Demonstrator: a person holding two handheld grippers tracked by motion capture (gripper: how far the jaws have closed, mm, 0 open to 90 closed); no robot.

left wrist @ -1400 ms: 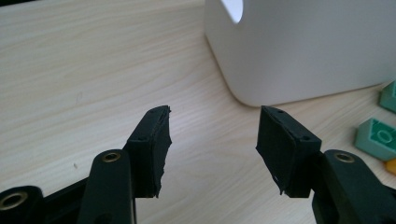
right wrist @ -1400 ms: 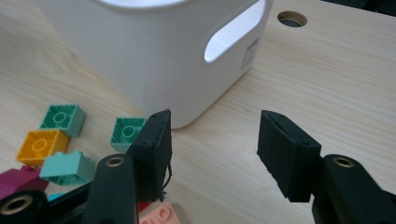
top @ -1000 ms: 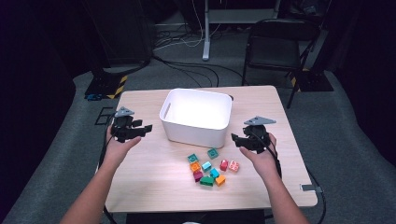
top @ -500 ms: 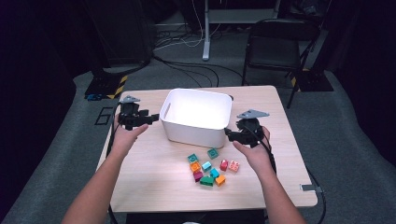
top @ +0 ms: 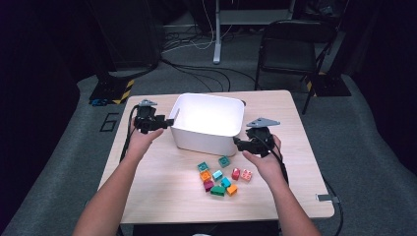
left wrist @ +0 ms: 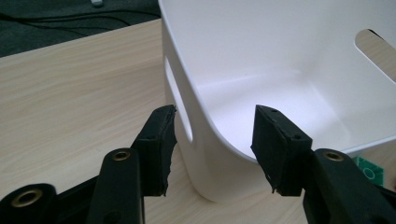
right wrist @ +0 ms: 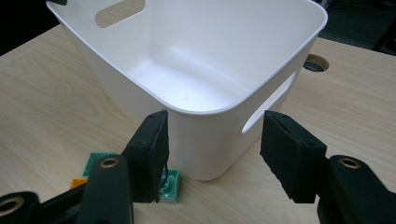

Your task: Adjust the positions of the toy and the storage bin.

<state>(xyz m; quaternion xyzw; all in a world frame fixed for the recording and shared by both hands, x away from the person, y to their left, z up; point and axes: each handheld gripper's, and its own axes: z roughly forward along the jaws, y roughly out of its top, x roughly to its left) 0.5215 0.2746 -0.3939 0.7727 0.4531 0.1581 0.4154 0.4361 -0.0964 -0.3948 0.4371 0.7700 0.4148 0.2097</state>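
Straddling left rim corner of white bin (top: 206, 123): left gripper (left wrist: 212, 140), jaws just narrowed, wall between pads, contact unclear. Right gripper (right wrist: 212, 154) at opposite near corner, jaws wide, opening, gripping nothing. Bin mid-table between hands.

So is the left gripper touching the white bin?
Touching. In the left gripper view, the left gripper has its fingers clamped across a corner of the white bin: one on the outer wall by the handle slot, the other inside the rim.

No legible text (or labels) anywhere
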